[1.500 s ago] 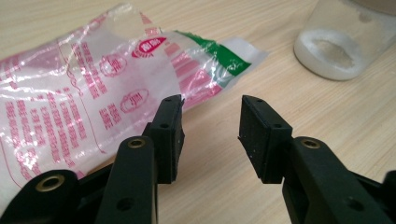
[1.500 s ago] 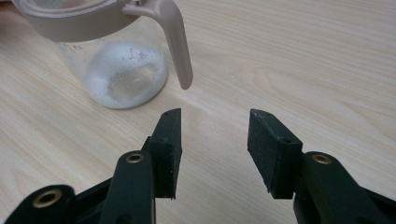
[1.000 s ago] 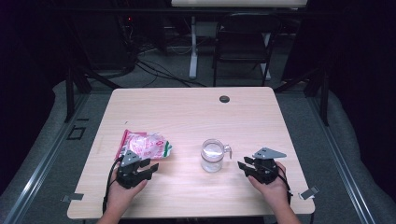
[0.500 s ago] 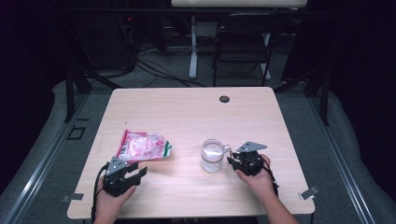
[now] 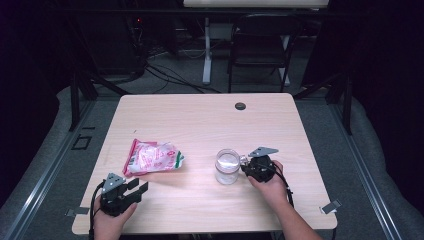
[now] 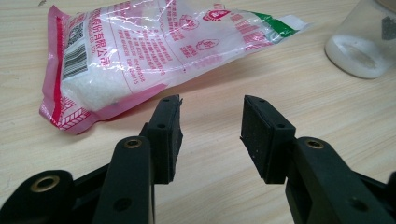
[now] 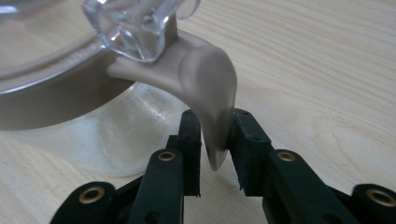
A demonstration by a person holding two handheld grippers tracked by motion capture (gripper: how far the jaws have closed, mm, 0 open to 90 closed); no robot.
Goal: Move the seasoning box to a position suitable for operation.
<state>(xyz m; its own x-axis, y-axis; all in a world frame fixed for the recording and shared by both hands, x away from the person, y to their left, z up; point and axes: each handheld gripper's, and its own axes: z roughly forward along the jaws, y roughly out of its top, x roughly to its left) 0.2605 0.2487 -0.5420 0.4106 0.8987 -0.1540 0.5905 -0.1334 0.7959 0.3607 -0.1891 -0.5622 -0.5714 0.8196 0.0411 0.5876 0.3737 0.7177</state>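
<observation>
At lower right of centre in the high view, our right gripper (image 5: 248,165) had just been closing on the jar's (image 5: 227,166) beige clasp tab (image 7: 211,88), now between its jaws. Our left gripper (image 5: 134,187) stood half-open and empty below the still unopened sugar bag (image 5: 152,157); pouring remained.

Above your side, the high view looks forward and down on the bench (image 5: 200,120). Your gripper views sit low and close; all share the jar (image 5: 227,166).
</observation>
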